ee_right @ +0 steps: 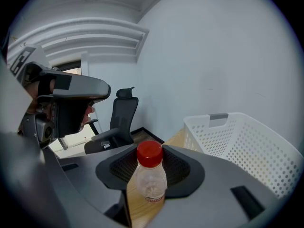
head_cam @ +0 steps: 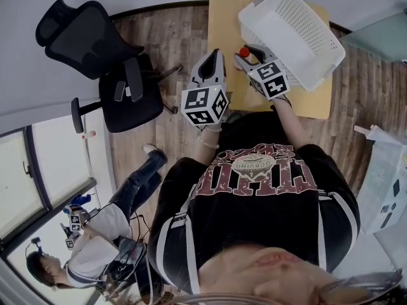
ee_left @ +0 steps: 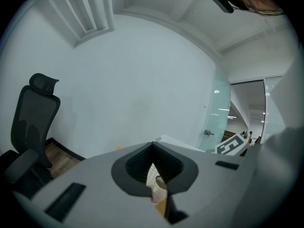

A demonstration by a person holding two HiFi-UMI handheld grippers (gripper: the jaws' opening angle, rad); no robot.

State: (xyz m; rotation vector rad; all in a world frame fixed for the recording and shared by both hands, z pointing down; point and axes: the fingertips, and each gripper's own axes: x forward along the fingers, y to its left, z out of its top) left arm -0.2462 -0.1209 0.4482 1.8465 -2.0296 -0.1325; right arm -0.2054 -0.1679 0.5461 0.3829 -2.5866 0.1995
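Holding bottle (ee_right: pixel 151 177) clamped in right gripper (head_cam: pixel 248 56) over table (head_cam: pixel 222 18), just beside basket (head_cam: pixel 299 24) and outside it: pickup judged complete, placement outstanding, with left gripper (head_cam: pixel 215 59) closed, empty, alongside.

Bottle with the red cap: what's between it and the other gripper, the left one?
Nothing but a bare strip of wooden table. The head view shows it, between the bottle and the tips of the left gripper.
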